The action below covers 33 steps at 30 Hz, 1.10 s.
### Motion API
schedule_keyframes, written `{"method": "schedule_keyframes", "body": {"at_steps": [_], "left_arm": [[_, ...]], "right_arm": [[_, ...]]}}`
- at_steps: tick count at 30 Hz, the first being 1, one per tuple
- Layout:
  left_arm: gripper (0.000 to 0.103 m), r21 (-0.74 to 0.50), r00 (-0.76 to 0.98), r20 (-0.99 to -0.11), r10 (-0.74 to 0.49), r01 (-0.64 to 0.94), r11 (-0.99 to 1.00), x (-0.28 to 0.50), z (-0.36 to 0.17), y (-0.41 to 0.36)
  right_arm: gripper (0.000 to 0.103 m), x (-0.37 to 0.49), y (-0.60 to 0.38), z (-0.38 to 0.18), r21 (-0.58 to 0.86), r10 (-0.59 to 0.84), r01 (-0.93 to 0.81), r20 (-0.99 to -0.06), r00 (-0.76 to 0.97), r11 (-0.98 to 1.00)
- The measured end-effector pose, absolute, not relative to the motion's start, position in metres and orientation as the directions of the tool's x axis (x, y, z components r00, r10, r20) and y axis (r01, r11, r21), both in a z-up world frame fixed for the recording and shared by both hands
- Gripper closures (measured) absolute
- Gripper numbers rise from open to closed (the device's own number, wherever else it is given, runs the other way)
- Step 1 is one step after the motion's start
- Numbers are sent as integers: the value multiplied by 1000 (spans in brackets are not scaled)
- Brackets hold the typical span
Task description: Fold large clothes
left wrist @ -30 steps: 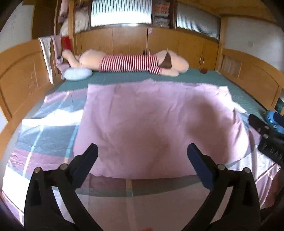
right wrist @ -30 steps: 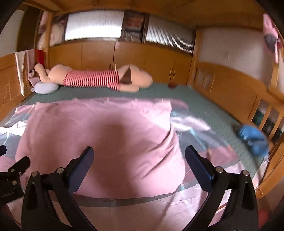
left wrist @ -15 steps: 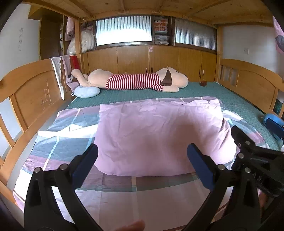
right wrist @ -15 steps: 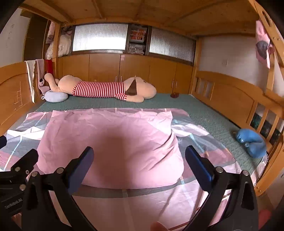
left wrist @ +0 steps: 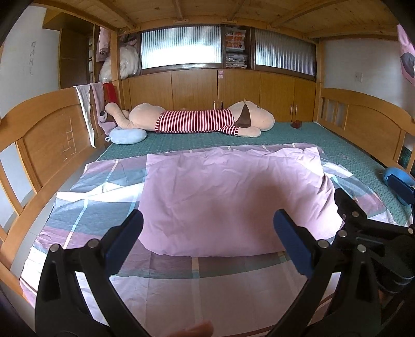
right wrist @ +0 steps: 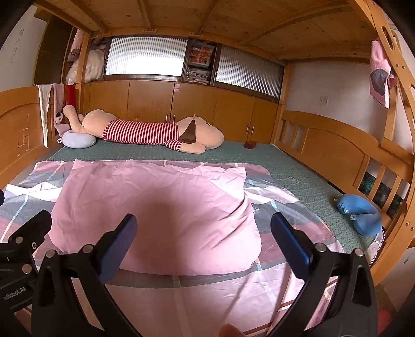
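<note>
Left wrist view. We see the left gripper (left wrist: pixel 207 228) with its two blue-padded fingers (left wrist: pixel 125 237) spread wide apart, holding nothing. Directly ahead of the fingers lies the pink folded cloth (left wrist: pixel 230 197), flat on a plaid bed sheet (left wrist: pixel 103 186) in purple, grey and white. The sheet passes under the fingers and toward the camera. Beyond the cloth the surface is a green mattress cover (left wrist: pixel 324 140). At its far edge a long plush toy (left wrist: pixel 197 120) in a red-striped shirt lies across the bed, with a pale blue neck pillow (left wrist: pixel 127 135) at its left end. Wooden cabinets (left wrist: pixel 220 96) and ribbed glass windows (left wrist: pixel 179 49) close the far wall. A wooden bed rail (left wrist: pixel 46 134) runs along the left. To the right of the fingers we see part of the right gripper (left wrist: pixel 363 228).

Right wrist view. We see the right gripper (right wrist: pixel 203 233) with its fingers (right wrist: pixel 290 239) likewise wide apart and empty. The pink folded cloth (right wrist: pixel 155 207) lies ahead and slightly left of the fingers, on the plaid bed sheet (right wrist: pixel 280 197). A blue plush toy (right wrist: pixel 359 213) rests on the green mattress cover (right wrist: pixel 298 168) to the far right, beside the slatted wooden rail (right wrist: pixel 337 147). A wooden plank ceiling (right wrist: pixel 207 15) spans overhead. The left gripper (right wrist: pixel 23 248) shows at the left edge.
</note>
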<state>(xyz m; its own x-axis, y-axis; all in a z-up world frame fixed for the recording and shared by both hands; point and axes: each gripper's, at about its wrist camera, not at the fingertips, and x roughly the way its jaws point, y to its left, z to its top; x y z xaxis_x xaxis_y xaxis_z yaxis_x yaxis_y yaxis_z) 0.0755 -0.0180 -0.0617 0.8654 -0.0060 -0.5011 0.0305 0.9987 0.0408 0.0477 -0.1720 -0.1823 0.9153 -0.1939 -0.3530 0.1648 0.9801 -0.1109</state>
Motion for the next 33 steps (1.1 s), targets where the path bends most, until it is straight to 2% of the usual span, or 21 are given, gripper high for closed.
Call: {"method": "schedule_keyframes", "body": {"at_steps": [33], "left_arm": [[2, 51, 856, -518, 0, 30, 998, 78, -70, -14]], "right_arm": [[1, 55, -168, -193, -121, -193, 158, -377, 906, 980]]}}
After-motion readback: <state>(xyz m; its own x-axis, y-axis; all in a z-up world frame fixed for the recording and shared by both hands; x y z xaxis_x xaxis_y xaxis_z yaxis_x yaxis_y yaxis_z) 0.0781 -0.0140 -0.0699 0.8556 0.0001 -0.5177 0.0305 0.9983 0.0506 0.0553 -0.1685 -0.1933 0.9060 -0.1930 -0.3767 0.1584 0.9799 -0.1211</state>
